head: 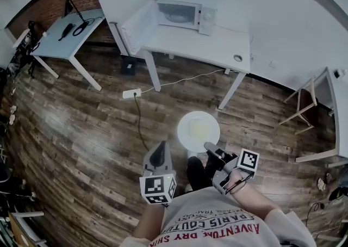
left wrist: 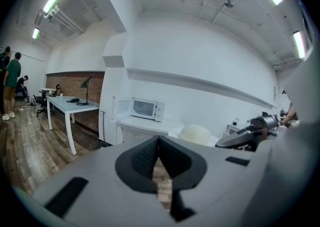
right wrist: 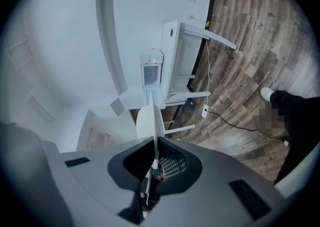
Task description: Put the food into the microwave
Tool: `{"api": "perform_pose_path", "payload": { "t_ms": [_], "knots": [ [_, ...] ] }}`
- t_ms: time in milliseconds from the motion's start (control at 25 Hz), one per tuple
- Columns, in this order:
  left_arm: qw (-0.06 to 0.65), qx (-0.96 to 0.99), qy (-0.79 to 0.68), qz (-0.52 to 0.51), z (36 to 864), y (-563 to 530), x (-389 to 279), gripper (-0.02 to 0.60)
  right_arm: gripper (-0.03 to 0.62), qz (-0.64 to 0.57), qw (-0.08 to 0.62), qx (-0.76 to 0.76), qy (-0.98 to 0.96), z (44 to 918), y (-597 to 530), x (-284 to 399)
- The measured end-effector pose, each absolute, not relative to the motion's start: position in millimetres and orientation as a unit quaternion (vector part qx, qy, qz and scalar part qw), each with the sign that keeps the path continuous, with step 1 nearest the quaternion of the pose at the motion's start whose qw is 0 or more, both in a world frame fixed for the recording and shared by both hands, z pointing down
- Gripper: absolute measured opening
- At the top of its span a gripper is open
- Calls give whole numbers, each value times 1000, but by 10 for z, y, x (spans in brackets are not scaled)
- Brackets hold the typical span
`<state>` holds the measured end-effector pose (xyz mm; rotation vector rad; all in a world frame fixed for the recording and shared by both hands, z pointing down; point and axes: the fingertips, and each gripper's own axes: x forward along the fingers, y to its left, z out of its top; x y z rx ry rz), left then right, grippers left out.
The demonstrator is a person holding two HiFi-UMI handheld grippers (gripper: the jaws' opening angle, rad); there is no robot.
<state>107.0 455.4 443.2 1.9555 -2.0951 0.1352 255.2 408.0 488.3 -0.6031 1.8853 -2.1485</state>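
Round white plate of pale food (head: pixel 198 130) out over the brown wooden floor (head: pixel 81 131), its rim pinched tight in the right gripper (head: pixel 209 146), left gripper (head: pixel 158 150) beside it, jaws pressed together on nothing, farther off a long white table (head: pixel 217 50), on it a white microwave (head: pixel 182 14) with its door wide open.

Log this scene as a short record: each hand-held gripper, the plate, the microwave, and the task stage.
right hand-held gripper: shut on the plate's rim
left hand-held gripper: shut, nothing between the jaws
plate: white, carried in the air, pale food on it
microwave: on a white table by the wall, door swung open
task stage: plate not yet in the microwave, which stands some way ahead
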Motion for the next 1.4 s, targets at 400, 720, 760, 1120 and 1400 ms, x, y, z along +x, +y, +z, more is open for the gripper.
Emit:
{"api": "perform_pose_path", "payload": {
  "t_ms": [400,720,760,1120,1400],
  "knots": [
    [126,663,-735,61,4344,3524,589,6,25,-741,102,-195,634,4940,2943,2065],
    [108,673,-729,61,4176,2502,301,6,25,-736,102,-187,642,4837,2003,1772],
    [106,673,-729,60,4166,2394,278,6,25,-735,102,-186,644,4824,1900,1753],
    [109,678,-724,60,4150,1754,127,6,25,-733,112,-195,642,4834,1280,1741],
    [111,701,-701,72,4258,1208,57,7,25,-730,124,-211,638,4904,895,1675]
  ]
}}
